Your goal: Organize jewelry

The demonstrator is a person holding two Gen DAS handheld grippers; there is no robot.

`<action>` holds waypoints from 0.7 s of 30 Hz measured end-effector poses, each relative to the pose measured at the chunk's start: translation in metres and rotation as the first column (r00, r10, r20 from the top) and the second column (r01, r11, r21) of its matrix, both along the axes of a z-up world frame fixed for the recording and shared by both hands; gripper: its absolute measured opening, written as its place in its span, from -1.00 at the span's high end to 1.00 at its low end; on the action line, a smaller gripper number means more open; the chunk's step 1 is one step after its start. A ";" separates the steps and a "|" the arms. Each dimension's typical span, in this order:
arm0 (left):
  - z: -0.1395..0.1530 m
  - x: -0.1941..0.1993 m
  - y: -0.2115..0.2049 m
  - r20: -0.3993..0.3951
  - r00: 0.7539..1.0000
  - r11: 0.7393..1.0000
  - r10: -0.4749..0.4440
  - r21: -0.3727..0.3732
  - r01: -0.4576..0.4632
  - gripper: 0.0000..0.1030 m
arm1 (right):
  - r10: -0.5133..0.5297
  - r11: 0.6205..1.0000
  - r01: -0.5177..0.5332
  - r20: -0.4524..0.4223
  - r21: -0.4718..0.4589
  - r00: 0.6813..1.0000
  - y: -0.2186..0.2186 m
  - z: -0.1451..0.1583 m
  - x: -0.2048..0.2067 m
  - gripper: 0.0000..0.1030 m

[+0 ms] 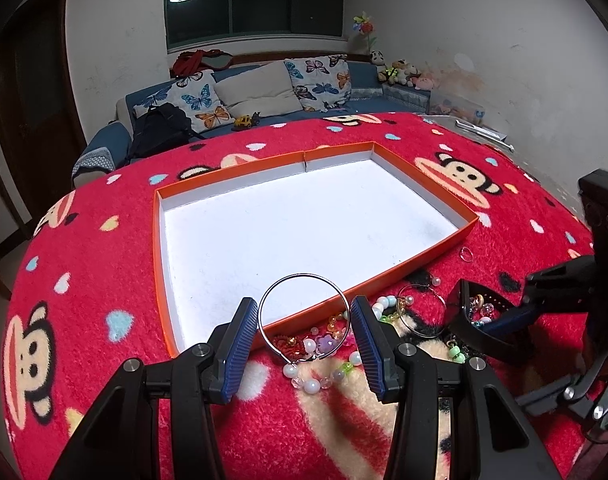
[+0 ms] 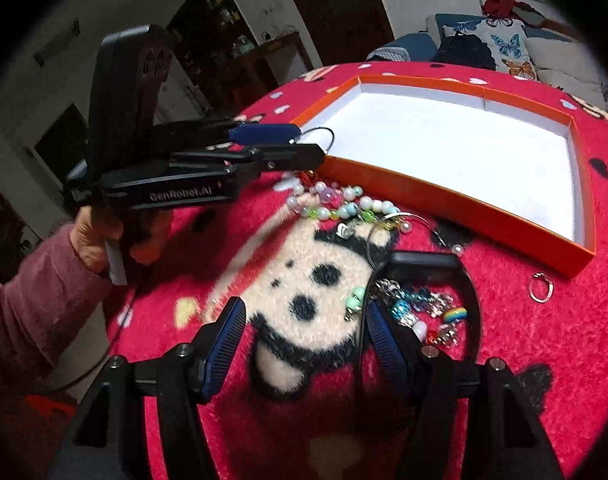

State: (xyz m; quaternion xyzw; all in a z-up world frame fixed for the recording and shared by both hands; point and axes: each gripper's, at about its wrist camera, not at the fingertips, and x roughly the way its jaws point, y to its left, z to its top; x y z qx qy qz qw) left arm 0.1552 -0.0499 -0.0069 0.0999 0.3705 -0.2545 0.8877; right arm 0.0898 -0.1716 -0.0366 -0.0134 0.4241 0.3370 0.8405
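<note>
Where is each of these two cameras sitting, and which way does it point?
Left wrist: rides the left tool, facing the orange box and sofa; its fingers frame a silver hoop.
Right wrist: rides the right tool, facing the black dish and left tool; the person's hand shows.
Both share the box, beads, small ring.

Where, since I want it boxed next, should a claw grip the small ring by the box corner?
Ring lies flat on the blanket, just off the box wall. Probably come straight down and pinch across the band, closing parallel to that wall. The right claw is open and nearer; the left claw holds the hoop.
</note>
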 end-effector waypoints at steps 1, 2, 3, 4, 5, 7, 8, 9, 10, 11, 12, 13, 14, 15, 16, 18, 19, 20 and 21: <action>0.000 0.000 0.000 -0.001 1.000 1.000 0.002 -0.001 -0.002 0.00 | -0.012 1.000 0.012 0.018 -0.002 1.000 -0.003 0.004 -0.002 -0.35; 0.000 0.000 0.000 -0.002 1.000 1.000 0.004 -0.001 -0.004 0.00 | -0.018 1.000 0.017 0.020 0.005 1.000 -0.005 0.006 -0.002 -0.35; 0.000 0.000 0.002 -0.003 1.000 1.000 0.007 -0.002 -0.007 0.00 | -0.030 0.999 0.029 0.028 0.014 0.999 -0.009 0.010 -0.002 -0.35; 0.000 0.000 0.002 -0.004 1.000 1.000 0.009 -0.005 -0.009 0.00 | -0.047 0.999 0.046 0.045 0.017 0.998 -0.012 0.013 -0.002 -0.35; 0.000 0.000 0.003 -0.005 1.000 1.000 0.010 -0.008 -0.010 0.00 | -0.073 0.997 0.072 0.071 0.010 0.995 -0.015 0.018 -0.003 -0.35; 0.000 0.000 0.006 -0.006 1.000 1.000 0.012 -0.011 -0.012 0.00 | -0.118 0.992 0.121 0.115 -0.018 0.986 -0.021 0.023 -0.002 -0.35; 0.000 0.000 0.006 -0.008 1.000 1.000 0.012 -0.011 -0.012 0.00 | -0.138 0.989 0.144 0.126 -0.038 0.982 -0.023 0.023 0.000 -0.35; 0.000 0.000 0.007 -0.010 1.000 1.000 0.011 -0.011 -0.011 0.00 | -0.151 0.986 0.159 0.123 -0.058 0.981 -0.024 0.021 0.003 -0.39; -0.001 0.000 0.007 -0.013 1.000 1.000 0.011 -0.011 -0.011 0.00 | -0.156 0.984 0.164 0.108 -0.073 0.982 -0.024 0.017 0.008 -0.44; -0.001 0.000 0.007 -0.015 1.000 1.000 0.010 -0.011 -0.011 0.00 | -0.158 0.983 0.166 0.095 -0.081 0.983 -0.024 0.014 0.011 -0.45; -0.001 -0.001 0.007 -0.016 1.000 1.000 0.009 -0.011 -0.010 0.00 | -0.162 0.982 0.169 0.082 -0.090 0.983 -0.023 0.010 0.014 -0.46; -0.001 -0.001 0.007 -0.018 1.000 1.000 0.008 -0.011 -0.008 0.00 | -0.162 0.981 0.169 0.076 -0.096 0.984 -0.023 0.006 0.017 -0.46; -0.001 -0.001 0.007 -0.019 1.000 1.000 0.006 -0.012 -0.006 0.00 | -0.162 0.980 0.169 0.070 -0.107 0.984 -0.020 0.002 0.020 -0.46; -0.001 -0.002 0.006 -0.019 1.000 1.000 0.002 -0.011 -0.003 0.00 | -0.158 0.979 0.165 0.068 -0.115 0.985 -0.018 0.000 0.021 -0.47; -0.001 -0.002 0.006 -0.019 1.000 1.000 -0.001 -0.010 0.001 0.00 | -0.154 0.979 0.161 0.069 -0.126 0.986 -0.016 -0.002 0.021 -0.47; 0.000 -0.003 0.006 -0.016 1.000 1.000 -0.006 -0.005 0.006 0.00 | -0.151 0.974 0.161 0.069 -0.162 0.986 -0.012 -0.008 0.023 -0.47; 0.001 -0.003 0.005 -0.015 1.000 1.000 -0.006 -0.004 0.006 0.00 | -0.149 0.972 0.159 0.070 -0.172 0.986 -0.012 -0.010 0.022 -0.47; 0.002 -0.003 0.006 -0.014 1.000 1.000 -0.006 -0.006 0.006 0.00 | -0.150 0.971 0.160 0.069 -0.177 0.986 -0.012 -0.012 0.021 -0.47; 0.003 -0.002 0.006 -0.013 1.000 1.000 -0.005 -0.009 0.005 0.00 | -0.156 0.972 0.165 0.067 -0.170 0.986 -0.013 -0.013 0.021 -0.47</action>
